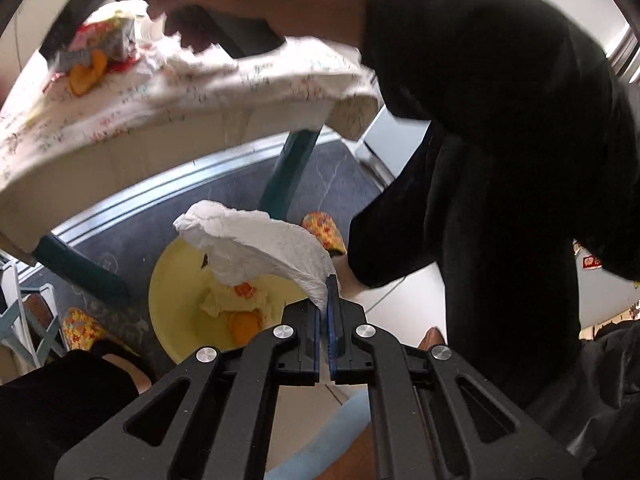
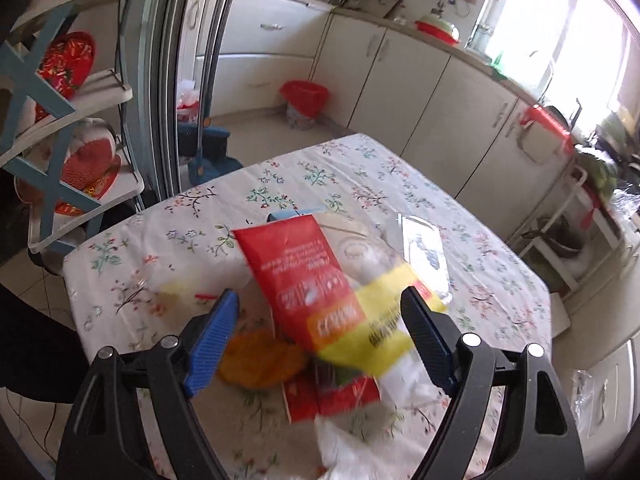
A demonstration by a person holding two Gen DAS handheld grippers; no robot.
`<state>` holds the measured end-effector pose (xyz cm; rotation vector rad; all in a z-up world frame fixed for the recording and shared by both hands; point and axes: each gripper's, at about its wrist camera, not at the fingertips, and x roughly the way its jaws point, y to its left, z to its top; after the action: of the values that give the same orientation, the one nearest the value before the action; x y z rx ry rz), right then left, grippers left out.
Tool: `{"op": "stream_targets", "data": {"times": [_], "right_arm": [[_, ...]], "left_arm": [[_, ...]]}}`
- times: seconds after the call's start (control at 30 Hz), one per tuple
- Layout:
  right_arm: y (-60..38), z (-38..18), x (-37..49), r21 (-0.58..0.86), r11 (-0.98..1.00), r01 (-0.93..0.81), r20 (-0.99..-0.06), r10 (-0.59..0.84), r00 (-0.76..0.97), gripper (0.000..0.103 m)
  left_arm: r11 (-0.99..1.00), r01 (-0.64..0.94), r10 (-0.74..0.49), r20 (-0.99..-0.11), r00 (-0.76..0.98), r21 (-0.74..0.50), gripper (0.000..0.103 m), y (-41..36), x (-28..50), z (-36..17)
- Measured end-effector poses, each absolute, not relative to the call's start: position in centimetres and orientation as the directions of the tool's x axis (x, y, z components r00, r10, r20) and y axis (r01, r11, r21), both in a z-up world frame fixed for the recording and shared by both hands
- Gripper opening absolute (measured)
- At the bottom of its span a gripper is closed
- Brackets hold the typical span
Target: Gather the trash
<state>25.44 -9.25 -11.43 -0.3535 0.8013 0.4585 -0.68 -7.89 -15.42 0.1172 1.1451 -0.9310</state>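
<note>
Sadly, red-and-yellow packet [image 2: 320,308] lettering blurs unreadable.

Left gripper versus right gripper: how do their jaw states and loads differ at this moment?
The left gripper is shut on a white paper towel above the yellow bin; the right gripper is open, holding nothing, over the red-and-yellow wrapper on the table. Both have blue pads.

yellow bin [image 1: 176,280] mouth stands open below (table edge [image 1: 120,152] overhangs beside it).
</note>
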Motion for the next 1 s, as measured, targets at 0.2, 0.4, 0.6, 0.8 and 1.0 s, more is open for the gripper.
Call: {"op": "stream_targets", "data": {"times": [0.2, 0.4, 0.6, 0.8, 1.0], "right_arm": [[-10.8, -10.9, 26.3, 0.029, 0.866, -0.5, -0.746, 0.351, 0.565, 0.03], [-12.9, -9.9, 26.9, 0.192, 0.881, -0.432, -0.683, 0.437, 0.585, 0.004], [-16.3, -7.2, 26.2, 0.326, 0.867, -0.377, -0.588, 0.498, 0.638, 0.002], [-19.5, -3.8, 23.2, 0.443, 0.82, -0.364, -0.479, 0.559, 0.676, 0.001], [-22.4, -1.0, 17.5, 0.513, 0.776, -0.366, -0.389, 0.591, 0.707, 0.001]], "left_arm": [[0.61, 0.713, -0.538, -0.841, 0.053, -0.346, 0.003, -8.7, -1.1, -16.7], [0.61, 0.712, -0.535, -0.844, 0.044, -0.349, 0.003, -8.8, -0.9, -16.9], [0.616, 0.703, -0.536, -0.843, 0.043, -0.356, 0.003, -8.8, -0.8, -16.8], [0.63, 0.686, -0.527, -0.849, 0.031, -0.365, 0.003, -8.7, -0.5, -17.3], [0.677, 0.629, -0.488, -0.873, -0.003, -0.381, 0.003, -8.2, 0.1, -18.7]]}}
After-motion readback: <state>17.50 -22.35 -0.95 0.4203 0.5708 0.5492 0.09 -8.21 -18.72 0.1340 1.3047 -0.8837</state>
